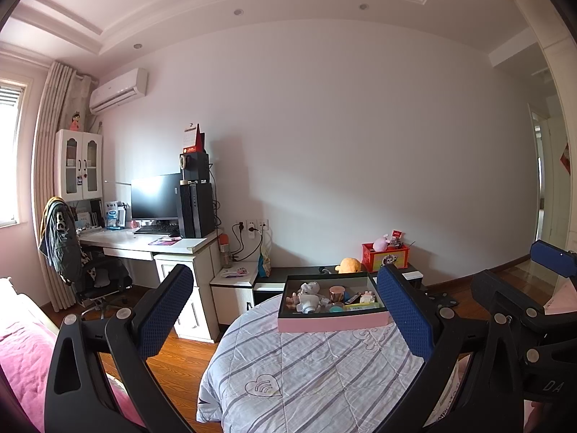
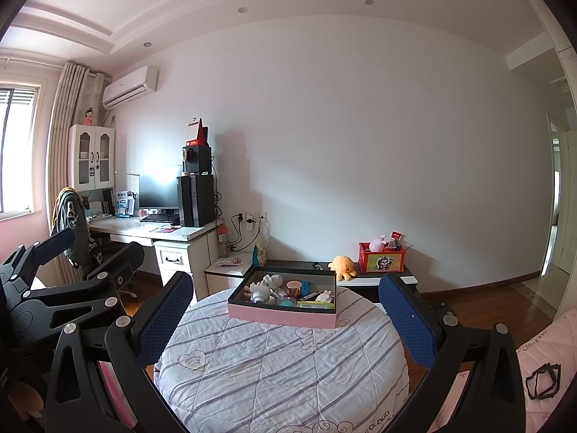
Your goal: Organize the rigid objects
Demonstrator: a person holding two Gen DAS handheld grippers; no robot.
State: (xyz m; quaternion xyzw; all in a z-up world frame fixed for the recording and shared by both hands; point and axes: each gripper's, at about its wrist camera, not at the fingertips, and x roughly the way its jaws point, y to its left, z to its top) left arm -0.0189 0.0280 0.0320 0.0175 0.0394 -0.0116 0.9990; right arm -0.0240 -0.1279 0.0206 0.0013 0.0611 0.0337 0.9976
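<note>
Pink-sided tray [image 2: 285, 315] with a dark rim sits at my twelve o'clock on the far part of a round quilted surface [image 2: 274, 371], long axis running left to right, one long pink wall facing me. Inside it lie a white plush figure [image 2: 265, 288], a copper-coloured cup [image 2: 294, 288], a teal disc [image 2: 287, 302] and other small bits too jumbled to name.

Striped quilt lies bare between tray and me, with free room at three and nine o'clock of the tray.

My right gripper [image 2: 285, 319] is spread wide, blue pads [image 2: 164, 319] apart, nothing between them. My left gripper [image 1: 285, 319] is likewise spread wide and empty, the tray at its one o'clock.

Beyond the tray, at twelve, a low dark bench [image 2: 288, 264] carries an orange plush octopus [image 2: 342, 266] and a red crate [image 2: 382, 257]. A desk [image 2: 173, 232] with a monitor [image 2: 160, 187] stands at ten o'clock.
</note>
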